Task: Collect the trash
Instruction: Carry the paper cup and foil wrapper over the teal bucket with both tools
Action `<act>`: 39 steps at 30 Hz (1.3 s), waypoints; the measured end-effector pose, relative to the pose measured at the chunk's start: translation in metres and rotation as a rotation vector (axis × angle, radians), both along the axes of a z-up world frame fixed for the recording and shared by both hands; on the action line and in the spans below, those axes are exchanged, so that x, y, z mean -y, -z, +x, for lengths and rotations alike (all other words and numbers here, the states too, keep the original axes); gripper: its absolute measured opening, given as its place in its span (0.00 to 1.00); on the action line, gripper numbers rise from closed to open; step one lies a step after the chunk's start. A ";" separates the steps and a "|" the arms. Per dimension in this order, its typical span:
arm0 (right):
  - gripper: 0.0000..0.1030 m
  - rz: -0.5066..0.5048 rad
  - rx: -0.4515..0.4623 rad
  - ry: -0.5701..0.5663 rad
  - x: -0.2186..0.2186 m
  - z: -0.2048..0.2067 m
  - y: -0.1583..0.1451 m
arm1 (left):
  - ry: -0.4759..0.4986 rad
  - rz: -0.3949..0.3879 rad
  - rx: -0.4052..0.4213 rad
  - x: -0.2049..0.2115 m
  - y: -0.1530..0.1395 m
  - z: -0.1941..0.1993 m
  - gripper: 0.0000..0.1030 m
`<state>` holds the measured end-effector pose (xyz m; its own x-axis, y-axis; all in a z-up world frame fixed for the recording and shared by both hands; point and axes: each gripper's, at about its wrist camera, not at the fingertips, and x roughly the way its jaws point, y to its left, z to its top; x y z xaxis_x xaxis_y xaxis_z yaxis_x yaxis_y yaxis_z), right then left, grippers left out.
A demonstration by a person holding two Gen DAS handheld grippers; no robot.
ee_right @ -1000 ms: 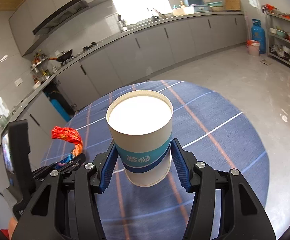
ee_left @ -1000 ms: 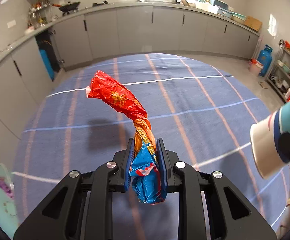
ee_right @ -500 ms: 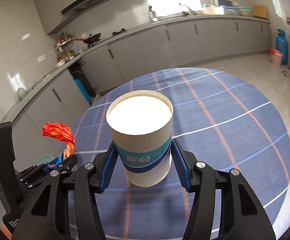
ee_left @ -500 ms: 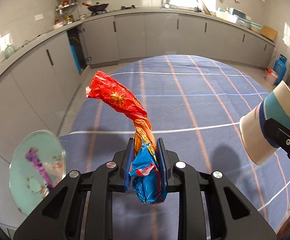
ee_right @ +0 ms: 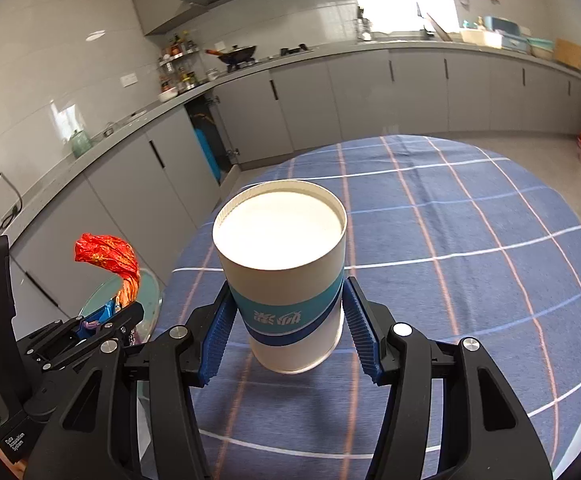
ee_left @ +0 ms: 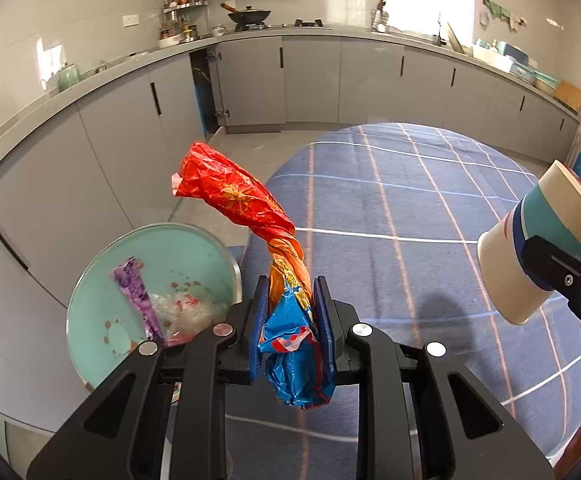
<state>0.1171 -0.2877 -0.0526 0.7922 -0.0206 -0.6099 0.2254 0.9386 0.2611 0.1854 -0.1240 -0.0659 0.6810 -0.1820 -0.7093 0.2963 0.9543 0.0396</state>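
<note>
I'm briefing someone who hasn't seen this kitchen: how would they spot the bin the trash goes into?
Start at the round table with the blue plaid tablecloth. Off its edge, toward the grey cabinets, stands a round mint-green trash bin with its top open. It already holds a purple wrapper and clear crumpled plastic, and nothing else on that side of the table is that colour and shape.

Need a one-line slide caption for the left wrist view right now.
Left gripper clamps a twisted red-and-blue wrapper beside the teal bin.

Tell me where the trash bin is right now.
In the left wrist view the teal trash bin sits lower left, on the floor beside the blue tablecloth's edge, just left of the left gripper holding the twisted wrapper.
</note>
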 end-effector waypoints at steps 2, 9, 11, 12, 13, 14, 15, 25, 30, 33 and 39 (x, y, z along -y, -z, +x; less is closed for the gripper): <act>0.53 -0.007 -0.001 -0.018 -0.009 0.002 -0.001 | -0.012 -0.006 0.002 -0.009 -0.001 -0.001 0.22; 0.53 -0.016 -0.003 -0.076 -0.037 0.012 -0.004 | -0.051 -0.024 0.012 -0.035 -0.003 -0.003 0.22; 0.53 -0.022 -0.005 -0.095 -0.047 0.015 -0.003 | -0.067 -0.029 0.014 -0.045 -0.003 -0.003 0.22; 0.53 -0.024 -0.006 -0.105 -0.052 0.016 -0.003 | -0.072 -0.031 0.014 -0.049 -0.003 -0.003 0.22; 0.53 -0.027 -0.008 -0.118 -0.058 0.018 -0.003 | -0.081 -0.032 0.014 -0.054 -0.003 -0.003 0.22; 0.53 -0.030 -0.009 -0.127 -0.062 0.019 -0.003 | -0.090 -0.033 0.015 -0.059 -0.003 -0.004 0.22; 0.53 -0.032 -0.010 -0.140 -0.068 0.021 -0.003 | -0.097 -0.034 0.015 -0.063 -0.003 -0.004 0.22; 0.53 -0.034 -0.013 -0.240 -0.115 0.035 -0.003 | -0.182 -0.037 0.015 -0.107 -0.001 -0.006 0.22; 0.53 -0.036 -0.017 -0.278 -0.134 0.038 -0.002 | -0.204 -0.042 0.009 -0.123 0.002 -0.007 0.22; 0.53 -0.038 -0.025 -0.293 -0.142 0.038 0.001 | -0.211 -0.045 0.004 -0.129 0.005 -0.008 0.22; 0.53 -0.046 -0.042 -0.314 -0.153 0.039 0.005 | -0.221 -0.050 -0.007 -0.139 0.012 -0.011 0.22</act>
<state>0.1560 -0.1344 -0.0581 0.7385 0.1929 -0.6461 -0.0680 0.9746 0.2133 0.1741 0.0154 -0.0777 0.7036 -0.0638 -0.7078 0.0798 0.9968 -0.0106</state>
